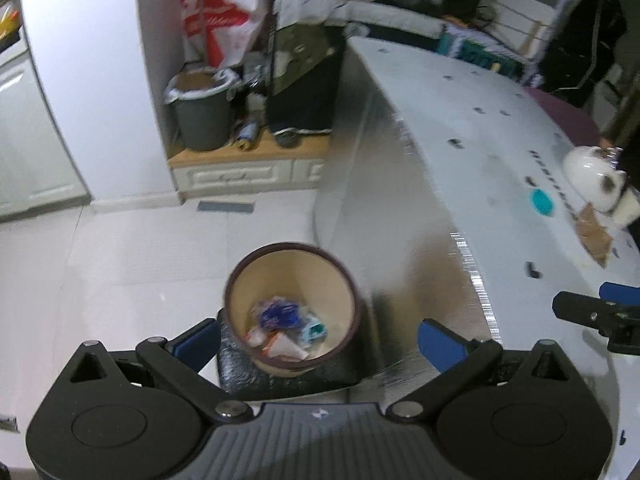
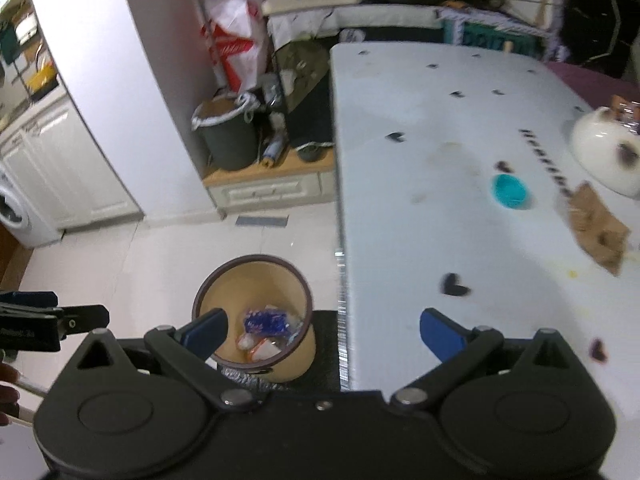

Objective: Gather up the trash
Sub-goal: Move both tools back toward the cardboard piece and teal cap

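Left gripper [image 1: 320,340] and right gripper [image 2: 324,332], both with fingers [image 2: 442,338] spread apart and holding nothing, hover above the small bin [image 1: 292,308] that stands on the floor against the edge of the white surface [image 2: 420,160]. The bin already holds crumpled wrappers [image 2: 266,322]. Remaining trash lies on the surface, well apart from both pairs of fingers, ahead and to the right: a brown paper scrap [image 2: 598,230] beside a white teapot [image 2: 604,154], and a teal cap [image 2: 510,192]. The scrap is probably light and limp, best pinched at a raised edge; the cap is likely rigid and best gripped across its rim.
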### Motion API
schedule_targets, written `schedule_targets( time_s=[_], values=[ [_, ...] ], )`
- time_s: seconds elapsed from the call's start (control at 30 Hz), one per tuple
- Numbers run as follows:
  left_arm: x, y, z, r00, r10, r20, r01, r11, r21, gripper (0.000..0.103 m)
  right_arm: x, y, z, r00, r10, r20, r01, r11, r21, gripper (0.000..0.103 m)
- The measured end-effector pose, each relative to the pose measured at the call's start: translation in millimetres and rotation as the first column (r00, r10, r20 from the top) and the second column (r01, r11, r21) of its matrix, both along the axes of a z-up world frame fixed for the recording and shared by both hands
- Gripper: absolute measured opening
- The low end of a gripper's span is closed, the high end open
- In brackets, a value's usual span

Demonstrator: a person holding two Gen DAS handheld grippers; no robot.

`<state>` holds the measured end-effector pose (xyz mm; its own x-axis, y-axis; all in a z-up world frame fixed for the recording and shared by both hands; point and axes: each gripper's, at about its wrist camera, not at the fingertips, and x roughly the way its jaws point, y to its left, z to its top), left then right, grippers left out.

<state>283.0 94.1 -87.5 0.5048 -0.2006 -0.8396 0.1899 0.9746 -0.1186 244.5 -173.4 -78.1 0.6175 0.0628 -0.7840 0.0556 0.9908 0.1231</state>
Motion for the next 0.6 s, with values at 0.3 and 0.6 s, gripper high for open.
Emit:
schedule_targets(
  time_s=[0.3,0.6],
  values=[
    [-52.3,-95.4,15.8,0.998,-0.033,0.060,0.035,0.999,-0.019,0.103,-53.1,-87.2,14.6,0.999,-0.029,0.041,0.030,0.999,-0.023,0.103],
    [-83.5,-189.7,27.5,0.993,-0.032,0.113,0.039,0.997,-0.061,0.103,-88.4,-178.3,28.5,0.996,-0.043,0.084,0.046,0.999,-0.029,0.103]
  ],
)
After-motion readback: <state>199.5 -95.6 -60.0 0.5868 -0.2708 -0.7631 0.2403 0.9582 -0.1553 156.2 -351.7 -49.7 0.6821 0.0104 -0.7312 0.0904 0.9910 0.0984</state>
